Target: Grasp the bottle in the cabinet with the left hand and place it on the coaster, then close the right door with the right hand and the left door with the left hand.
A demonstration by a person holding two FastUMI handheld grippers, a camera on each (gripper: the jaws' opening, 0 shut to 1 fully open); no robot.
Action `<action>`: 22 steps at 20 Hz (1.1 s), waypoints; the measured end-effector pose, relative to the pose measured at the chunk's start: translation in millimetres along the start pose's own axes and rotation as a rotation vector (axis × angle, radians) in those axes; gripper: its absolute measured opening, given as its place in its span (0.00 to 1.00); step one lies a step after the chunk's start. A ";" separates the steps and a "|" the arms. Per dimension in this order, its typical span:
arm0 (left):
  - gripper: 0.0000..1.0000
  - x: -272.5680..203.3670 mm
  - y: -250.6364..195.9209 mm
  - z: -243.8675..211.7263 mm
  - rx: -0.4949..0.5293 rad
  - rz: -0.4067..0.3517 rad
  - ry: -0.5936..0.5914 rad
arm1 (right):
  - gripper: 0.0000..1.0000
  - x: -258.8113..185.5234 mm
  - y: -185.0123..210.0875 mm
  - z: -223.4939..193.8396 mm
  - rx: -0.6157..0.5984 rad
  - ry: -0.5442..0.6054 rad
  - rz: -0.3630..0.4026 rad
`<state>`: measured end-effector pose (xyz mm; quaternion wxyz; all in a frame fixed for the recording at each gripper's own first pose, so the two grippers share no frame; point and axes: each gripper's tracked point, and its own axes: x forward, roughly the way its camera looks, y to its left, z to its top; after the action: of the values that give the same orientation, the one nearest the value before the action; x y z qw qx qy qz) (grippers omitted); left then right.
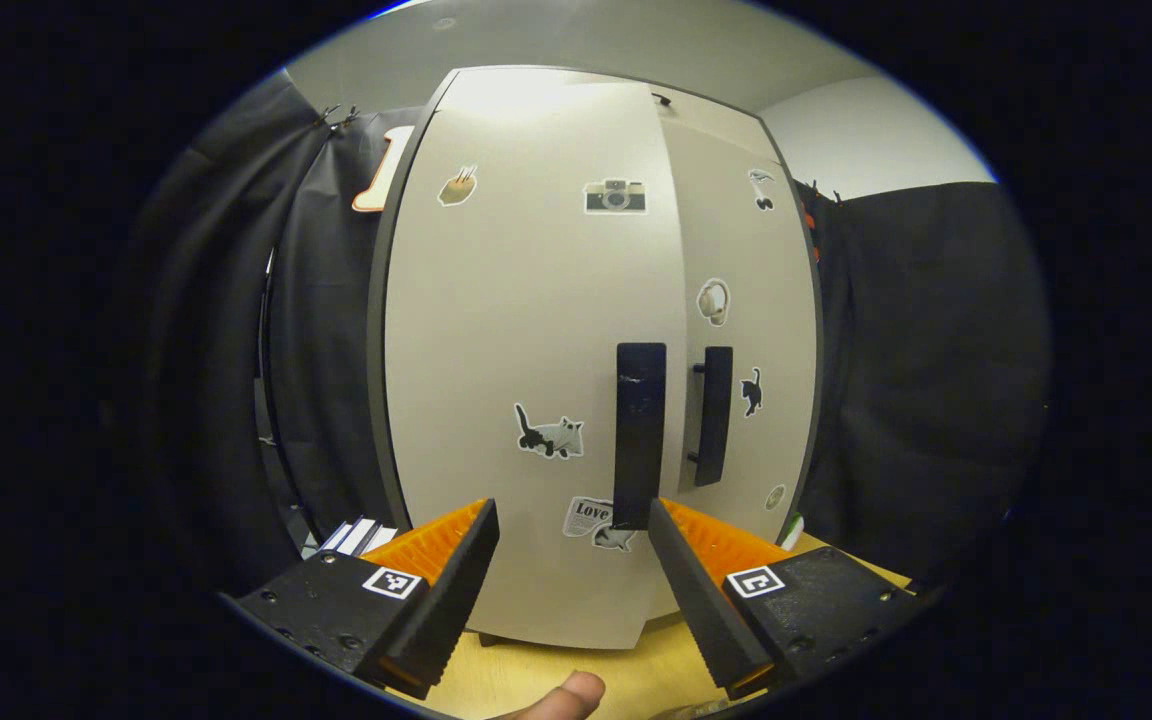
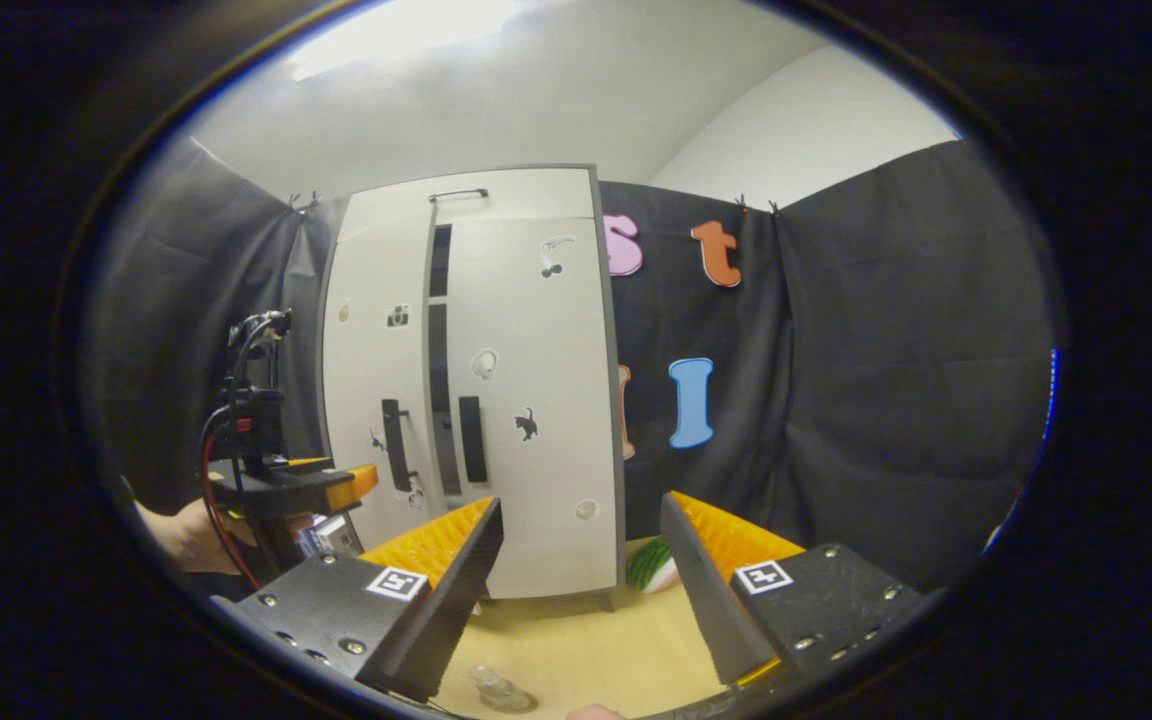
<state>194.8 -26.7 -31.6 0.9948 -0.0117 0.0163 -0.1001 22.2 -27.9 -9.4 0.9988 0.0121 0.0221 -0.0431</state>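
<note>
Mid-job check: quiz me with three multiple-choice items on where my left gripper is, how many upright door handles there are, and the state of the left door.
1. Where is the left hand-held gripper?
A. In front of the left door, near its handle
B. Inside the cabinet
C. On top of the cabinet

2. How many upright black handles are on the door fronts?
A. One
B. Two
C. Four

3. What state is the left door in?
A. Swung wide open
B. Ajar
C. Taken off

Answers:
1 A: the left hand-held gripper, fingers apart, faces the left door beside the left door handle.
2 B: that handle and the right door handle.
3 B: the right gripper view shows a dark gap beside the right door.
</note>
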 end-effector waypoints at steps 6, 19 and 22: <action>0.95 -25.9 -8.3 8.5 0.040 0.025 -0.006 | 0.96 12.4 14.8 5.2 0.022 0.003 0.045; 0.97 -74.6 2.8 -3.0 0.021 0.073 0.017 | 0.96 20.6 30.5 2.5 0.016 0.015 0.117; 0.97 -81.3 9.5 0.3 0.034 0.093 0.007 | 0.94 23.5 35.1 6.0 0.034 0.013 0.128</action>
<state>117.2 -1.2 -29.2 0.9983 0.0064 0.0187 -0.0542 48.9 4.9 -3.7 0.9990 0.0305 0.0269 0.0206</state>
